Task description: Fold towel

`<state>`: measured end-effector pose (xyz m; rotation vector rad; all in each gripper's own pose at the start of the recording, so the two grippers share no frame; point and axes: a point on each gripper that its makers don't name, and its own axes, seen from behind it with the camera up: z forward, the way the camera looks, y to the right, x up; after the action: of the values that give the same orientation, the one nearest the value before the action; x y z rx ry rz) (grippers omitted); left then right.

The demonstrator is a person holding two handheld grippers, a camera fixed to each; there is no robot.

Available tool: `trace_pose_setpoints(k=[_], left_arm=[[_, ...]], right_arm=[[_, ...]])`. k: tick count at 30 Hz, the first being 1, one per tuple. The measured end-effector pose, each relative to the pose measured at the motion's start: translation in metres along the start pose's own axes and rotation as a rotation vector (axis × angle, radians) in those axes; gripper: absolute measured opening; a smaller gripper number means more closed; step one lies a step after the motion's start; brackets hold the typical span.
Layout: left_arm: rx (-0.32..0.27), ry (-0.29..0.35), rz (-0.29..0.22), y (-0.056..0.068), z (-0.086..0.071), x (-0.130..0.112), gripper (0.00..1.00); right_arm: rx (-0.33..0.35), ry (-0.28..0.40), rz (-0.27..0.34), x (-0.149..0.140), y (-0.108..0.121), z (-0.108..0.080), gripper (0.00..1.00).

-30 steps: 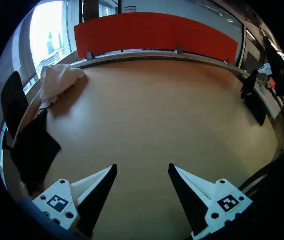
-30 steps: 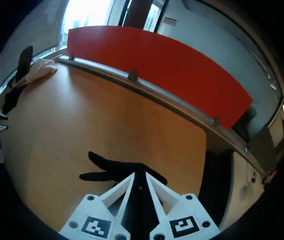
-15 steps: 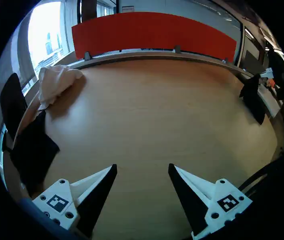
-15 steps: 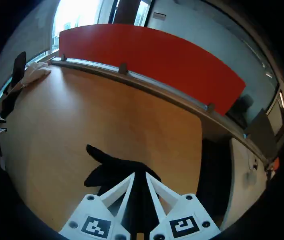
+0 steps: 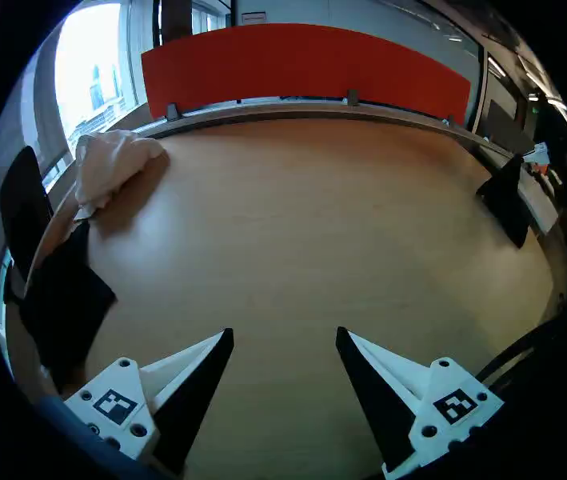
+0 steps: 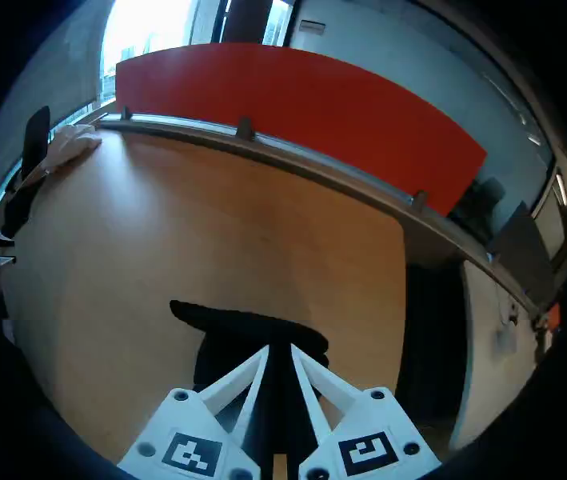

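My right gripper [image 6: 279,350] is shut on a black towel [image 6: 243,328], which hangs out ahead of the fingers over the wooden table [image 6: 203,232]. In the left gripper view the same black towel [image 5: 507,204] hangs at the table's far right edge. My left gripper [image 5: 283,332] stands open low over the bare table [image 5: 299,232], with nothing between its fingers. A crumpled beige towel [image 5: 111,160] lies at the table's far left corner, and the right gripper view shows it as a small beige towel [image 6: 71,144] at the far left.
A red partition [image 5: 307,64] runs along the table's far edge behind a metal rail. A black chair back [image 5: 23,208] and a dark cloth-like shape [image 5: 67,296] sit at the table's left edge. Windows are at the far left, and office desks lie beyond the table's right side.
The black towel in my right gripper has changed shape: its outstretched corner has drawn in and it hangs broader. In the left gripper view it has drifted slightly right and down. My left gripper has barely moved.
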<state>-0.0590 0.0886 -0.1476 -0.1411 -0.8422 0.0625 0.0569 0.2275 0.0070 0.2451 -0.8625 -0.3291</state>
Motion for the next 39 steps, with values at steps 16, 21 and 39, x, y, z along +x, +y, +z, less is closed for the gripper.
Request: trace_pose_setpoints(k=[16, 21, 39], left_arm=[[-0.002, 0.008, 0.000, -0.006, -0.004, -0.003, 0.95], [-0.005, 0.011, 0.002, -0.008, -0.006, -0.004, 0.95], [0.003, 0.009, 0.025, -0.014, -0.011, -0.008, 0.95]], right_arm=[[-0.006, -0.017, -0.001, -0.016, -0.017, -0.009, 0.04], [-0.017, -0.031, -0.006, -0.027, -0.018, -0.012, 0.04], [-0.068, -0.124, 0.013, -0.082, 0.001, -0.013, 0.04]])
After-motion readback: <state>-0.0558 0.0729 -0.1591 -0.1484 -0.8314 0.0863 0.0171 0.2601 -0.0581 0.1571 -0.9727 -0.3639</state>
